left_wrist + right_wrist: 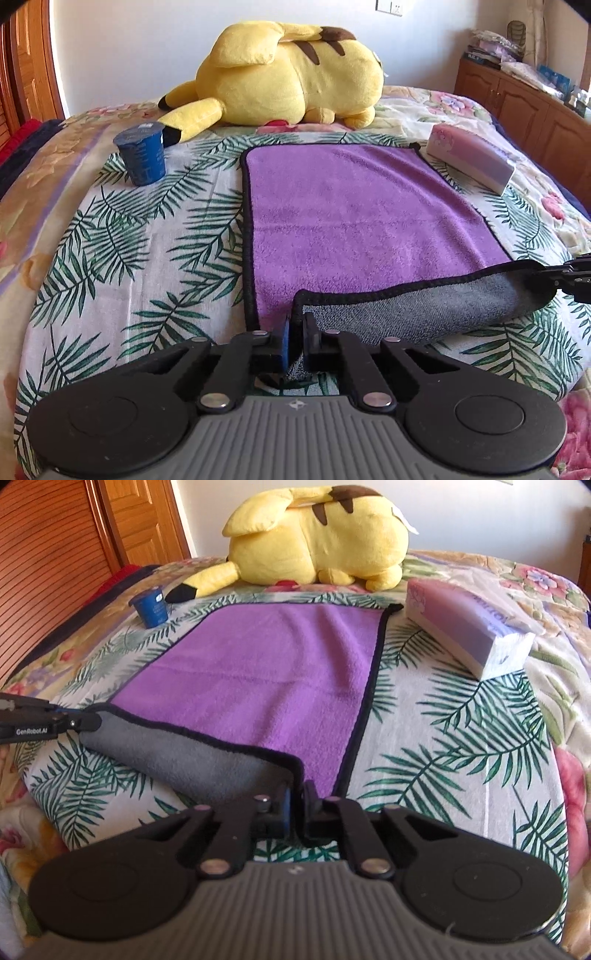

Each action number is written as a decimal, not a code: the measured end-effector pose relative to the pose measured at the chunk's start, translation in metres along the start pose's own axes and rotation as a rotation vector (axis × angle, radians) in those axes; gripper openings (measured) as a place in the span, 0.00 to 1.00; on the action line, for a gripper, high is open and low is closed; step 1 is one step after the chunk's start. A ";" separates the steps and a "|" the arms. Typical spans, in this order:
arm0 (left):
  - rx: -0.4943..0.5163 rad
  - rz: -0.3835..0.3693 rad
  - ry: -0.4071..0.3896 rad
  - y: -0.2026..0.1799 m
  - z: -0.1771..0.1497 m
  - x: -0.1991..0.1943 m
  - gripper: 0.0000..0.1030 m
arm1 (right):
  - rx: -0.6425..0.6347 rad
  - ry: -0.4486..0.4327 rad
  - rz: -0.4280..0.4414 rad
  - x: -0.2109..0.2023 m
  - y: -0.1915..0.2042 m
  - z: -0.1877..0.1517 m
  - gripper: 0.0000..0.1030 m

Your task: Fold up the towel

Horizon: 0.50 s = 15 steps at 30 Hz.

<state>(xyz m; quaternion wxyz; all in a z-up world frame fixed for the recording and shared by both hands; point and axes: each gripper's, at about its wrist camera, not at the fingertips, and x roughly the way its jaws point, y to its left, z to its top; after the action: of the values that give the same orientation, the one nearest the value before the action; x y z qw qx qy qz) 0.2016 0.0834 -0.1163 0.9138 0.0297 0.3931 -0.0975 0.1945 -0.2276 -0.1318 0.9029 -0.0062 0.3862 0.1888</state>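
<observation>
A purple towel (351, 206) with a grey underside and dark hem lies flat on the bed; it also shows in the right wrist view (273, 672). Its near edge is lifted and curled over, showing the grey side (424, 306). My left gripper (297, 328) is shut on the near left corner. My right gripper (297, 805) is shut on the near right corner. Each gripper shows at the edge of the other's view, the right one (569, 277) and the left one (44, 723).
A yellow plush toy (291, 74) lies beyond the towel. A blue cup (142, 155) stands at the far left. A pink and purple tissue pack (472, 158) lies right of the towel. A wooden cabinet (517, 103) stands to the right of the bed.
</observation>
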 end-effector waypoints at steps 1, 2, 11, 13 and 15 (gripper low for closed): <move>-0.005 0.007 -0.008 0.000 0.001 -0.001 0.00 | 0.002 -0.008 -0.004 -0.001 0.000 0.000 0.04; -0.009 0.013 -0.013 0.000 0.002 -0.002 0.00 | 0.004 -0.016 -0.006 -0.001 0.000 0.001 0.04; -0.008 0.000 -0.060 -0.001 0.008 -0.012 0.00 | 0.016 -0.092 -0.003 -0.011 -0.001 0.006 0.04; 0.014 0.005 -0.073 -0.003 0.011 -0.015 0.00 | 0.021 -0.105 -0.002 -0.013 -0.001 0.007 0.04; 0.018 0.006 -0.078 -0.002 0.013 -0.016 0.00 | 0.021 -0.112 -0.001 -0.013 -0.001 0.007 0.04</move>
<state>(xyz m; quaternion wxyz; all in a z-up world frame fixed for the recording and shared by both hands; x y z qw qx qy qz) 0.2000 0.0820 -0.0957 0.9284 0.0351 0.3563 -0.0995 0.1920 -0.2315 -0.1180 0.9231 0.0138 0.3371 0.1845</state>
